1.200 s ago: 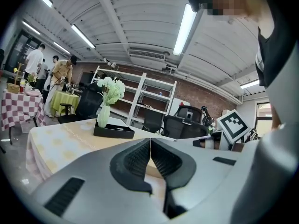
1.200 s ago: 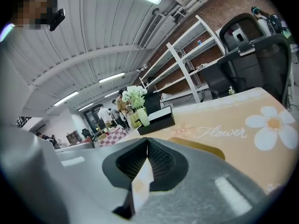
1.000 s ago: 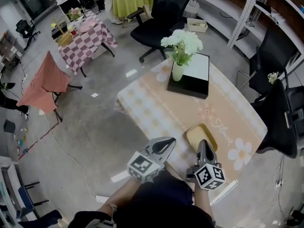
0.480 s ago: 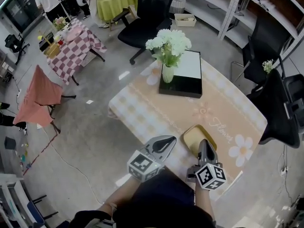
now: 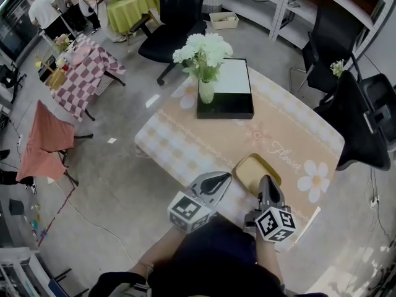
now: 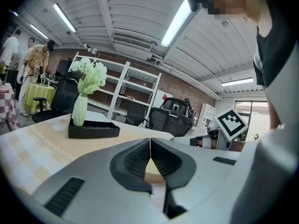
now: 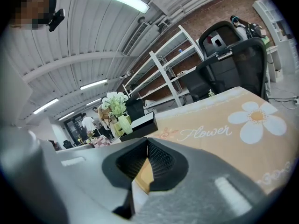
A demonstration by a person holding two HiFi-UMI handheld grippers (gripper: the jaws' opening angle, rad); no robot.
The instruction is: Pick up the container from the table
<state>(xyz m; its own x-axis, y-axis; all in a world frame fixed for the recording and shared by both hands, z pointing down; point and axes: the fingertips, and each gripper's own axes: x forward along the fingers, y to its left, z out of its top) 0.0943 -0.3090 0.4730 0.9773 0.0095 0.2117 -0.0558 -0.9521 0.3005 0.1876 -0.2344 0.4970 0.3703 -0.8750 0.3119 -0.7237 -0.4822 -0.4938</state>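
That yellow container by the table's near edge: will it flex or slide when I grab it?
Probably light: the container looks shallow and empty. Its low, thin rim may flex if pinched. On the tablecloth it would likely skid rather than tip.

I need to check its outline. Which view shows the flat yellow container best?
Head view: the flat yellow container lies nearly whole, seen from above. Each gripper view shows only a yellow sliver behind its shut jaws.
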